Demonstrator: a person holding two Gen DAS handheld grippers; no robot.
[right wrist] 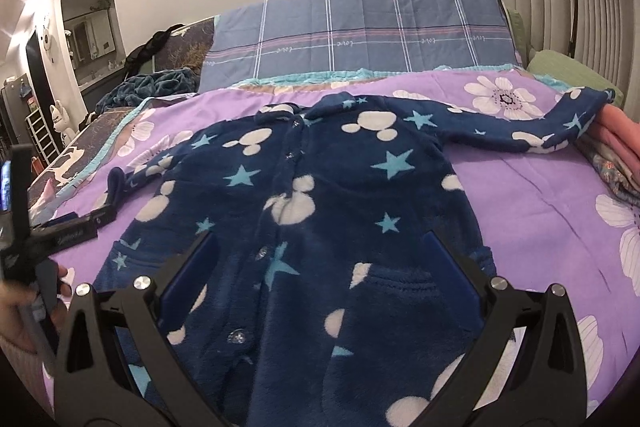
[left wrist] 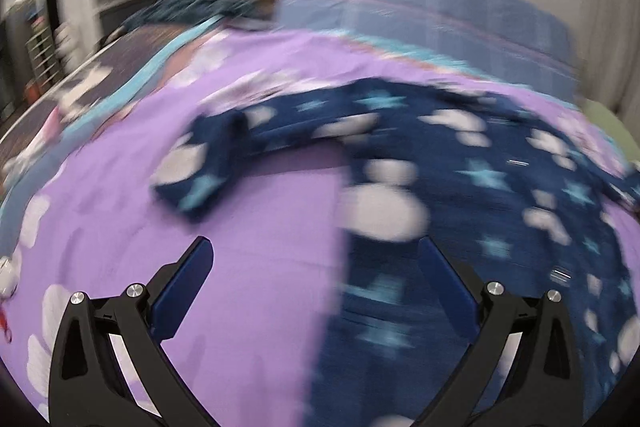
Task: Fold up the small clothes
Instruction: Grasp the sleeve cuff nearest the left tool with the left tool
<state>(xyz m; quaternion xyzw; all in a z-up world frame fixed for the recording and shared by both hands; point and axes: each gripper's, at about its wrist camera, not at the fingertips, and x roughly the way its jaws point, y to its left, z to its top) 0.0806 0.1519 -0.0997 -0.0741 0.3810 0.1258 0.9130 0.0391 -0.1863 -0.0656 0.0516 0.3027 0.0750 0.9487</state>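
Observation:
A small navy fleece jacket (right wrist: 320, 195) with white mouse heads and light blue stars lies front up on the purple flowered bedspread (right wrist: 540, 195). Its right sleeve (right wrist: 540, 131) stretches out to the right. Its left sleeve (left wrist: 208, 163) lies out on the left. My right gripper (right wrist: 320, 259) is open, hovering over the jacket's lower front. My left gripper (left wrist: 316, 259) is open and empty, above the jacket's left edge; its view is blurred. The left gripper also shows in the right wrist view (right wrist: 96, 221), beside the left sleeve.
A blue plaid pillow (right wrist: 360, 31) lies at the head of the bed. A pile of dark teal fabric (right wrist: 156, 83) sits at the back left. Folded pink and patterned clothes (right wrist: 616, 155) are stacked at the right edge. Shelves and a mirror stand on the left.

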